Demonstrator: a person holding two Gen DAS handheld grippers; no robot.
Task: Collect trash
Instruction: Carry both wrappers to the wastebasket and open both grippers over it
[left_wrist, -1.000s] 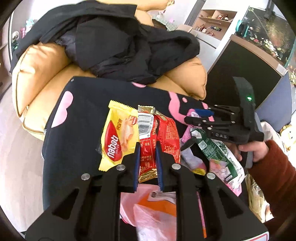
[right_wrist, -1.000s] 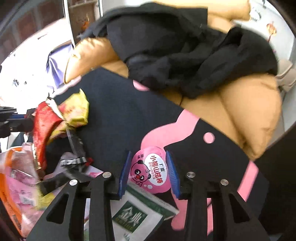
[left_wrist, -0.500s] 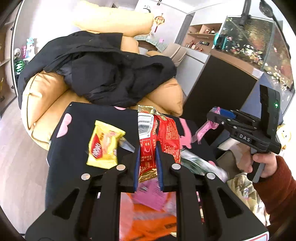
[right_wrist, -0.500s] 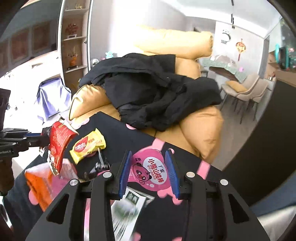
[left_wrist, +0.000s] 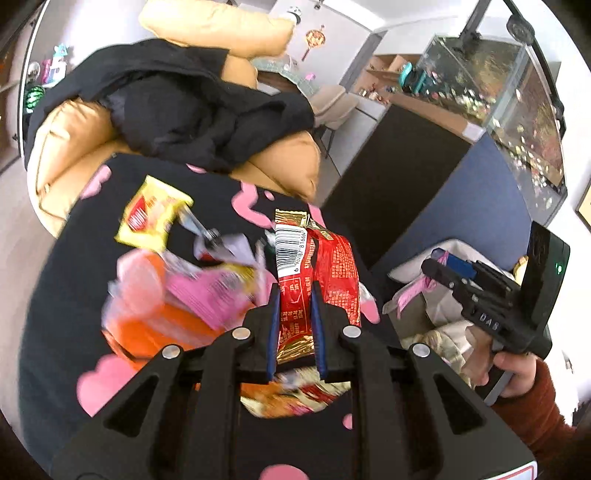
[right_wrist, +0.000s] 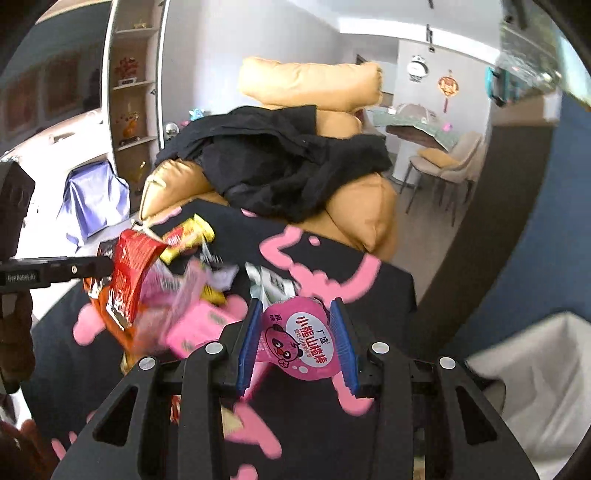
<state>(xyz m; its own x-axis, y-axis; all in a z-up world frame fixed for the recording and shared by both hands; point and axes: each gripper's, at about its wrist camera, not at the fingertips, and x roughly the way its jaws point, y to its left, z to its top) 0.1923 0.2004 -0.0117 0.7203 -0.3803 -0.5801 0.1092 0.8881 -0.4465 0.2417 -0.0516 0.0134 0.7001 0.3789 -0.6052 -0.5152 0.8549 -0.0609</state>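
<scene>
Red wrapper (left_wrist: 295, 291) sits pinched tight in the left tool (left_wrist: 294, 332), low in the middle of the left view. Right tool (right_wrist: 297, 341) squeezes a pink packet (right_wrist: 297, 339), low in the middle of the right view. More wrappers (left_wrist: 177, 295) lie on the black cloth (left_wrist: 74, 258).

Motion blurs the pink and orange wrappers (left_wrist: 173, 295) beyond reading. The red wrapper's (left_wrist: 317, 266) lower end hides behind the left claw (left_wrist: 295, 332). The white bin liner (right_wrist: 535, 369) runs off-frame.
</scene>
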